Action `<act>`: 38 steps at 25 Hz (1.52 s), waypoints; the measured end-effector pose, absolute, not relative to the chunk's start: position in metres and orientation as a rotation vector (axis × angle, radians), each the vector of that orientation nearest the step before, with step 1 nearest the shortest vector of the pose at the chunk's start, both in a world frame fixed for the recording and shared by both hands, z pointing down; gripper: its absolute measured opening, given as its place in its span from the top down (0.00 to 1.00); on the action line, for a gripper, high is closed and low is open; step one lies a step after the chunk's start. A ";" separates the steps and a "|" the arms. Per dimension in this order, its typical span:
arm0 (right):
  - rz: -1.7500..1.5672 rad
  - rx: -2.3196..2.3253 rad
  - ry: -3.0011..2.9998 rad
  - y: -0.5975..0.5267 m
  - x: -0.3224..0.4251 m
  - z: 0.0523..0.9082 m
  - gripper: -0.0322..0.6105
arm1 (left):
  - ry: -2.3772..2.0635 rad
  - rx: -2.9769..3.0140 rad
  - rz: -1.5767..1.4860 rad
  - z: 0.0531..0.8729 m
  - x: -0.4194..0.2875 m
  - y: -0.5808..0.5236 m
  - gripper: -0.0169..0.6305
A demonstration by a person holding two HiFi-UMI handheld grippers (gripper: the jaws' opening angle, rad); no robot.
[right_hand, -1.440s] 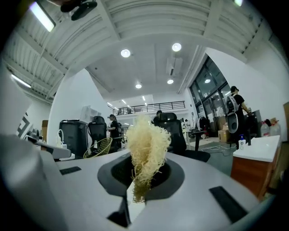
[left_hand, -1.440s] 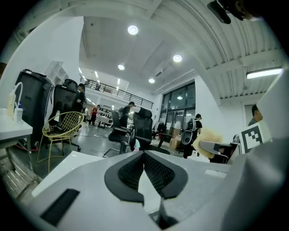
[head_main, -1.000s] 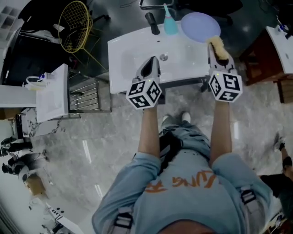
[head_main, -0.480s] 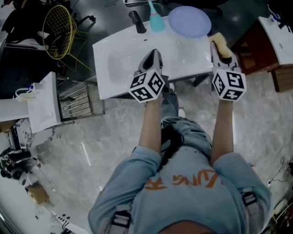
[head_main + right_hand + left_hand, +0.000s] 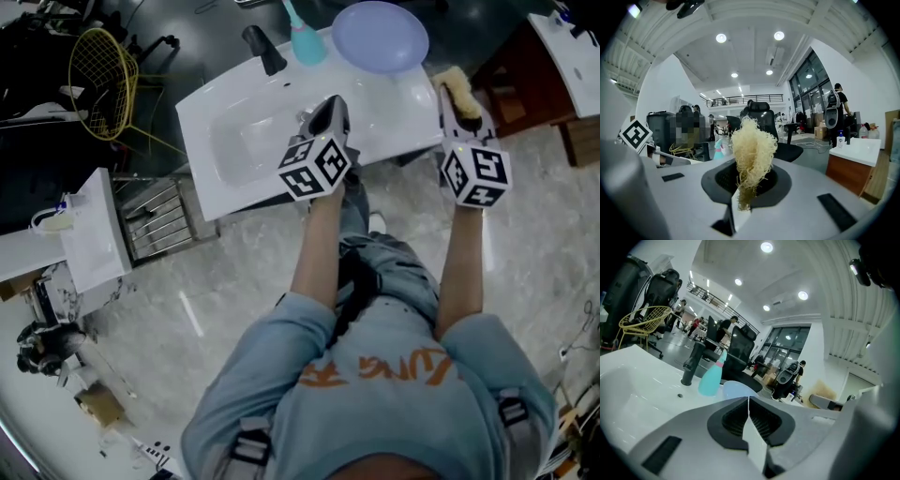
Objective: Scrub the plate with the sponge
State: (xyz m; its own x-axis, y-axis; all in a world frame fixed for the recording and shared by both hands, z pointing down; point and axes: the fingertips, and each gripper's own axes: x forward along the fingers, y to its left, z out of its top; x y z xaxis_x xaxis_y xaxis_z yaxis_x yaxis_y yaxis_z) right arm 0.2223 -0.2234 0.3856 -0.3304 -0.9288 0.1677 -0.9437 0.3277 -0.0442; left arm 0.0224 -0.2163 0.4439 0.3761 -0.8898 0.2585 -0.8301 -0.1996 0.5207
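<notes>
right gripper [image 5: 749, 176] jaws are clamping the yellow fibrous sponge [image 5: 752, 145], its tuft sticking out past the tips. left gripper [image 5: 749, 401] jaws are pressing flat together, nothing between them. in the head view the sponge is hanging at the right end of the white sink [image 5: 234, 141], near the lilac plate [image 5: 380, 36] but not touching it. the plate is lying on the sink's back corner beside a teal bottle [image 5: 305, 45]. the left gripper is hovering over the basin's front rim.
</notes>
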 end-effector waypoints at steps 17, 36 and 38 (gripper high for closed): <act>0.314 1.768 -2.383 -0.271 0.217 0.431 0.90 | -1.311 1.950 -0.191 0.495 0.037 -0.282 0.97; 0.375 1.741 -2.203 -0.293 0.229 0.479 0.90 | -1.121 1.671 -0.286 0.566 0.065 -0.341 0.75; 0.380 1.729 -2.184 -0.294 0.230 0.483 0.90 | -1.102 1.638 -0.303 0.573 0.069 -0.345 0.74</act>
State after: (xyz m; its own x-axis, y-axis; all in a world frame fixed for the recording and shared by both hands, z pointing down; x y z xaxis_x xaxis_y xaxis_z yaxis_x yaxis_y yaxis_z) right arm 0.2296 -0.2939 0.4831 -0.2102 -0.8858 0.4138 -0.9735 0.2286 -0.0051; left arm 0.0692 -0.3455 0.5731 0.5373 -0.7776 0.3266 -0.5015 0.0167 0.8650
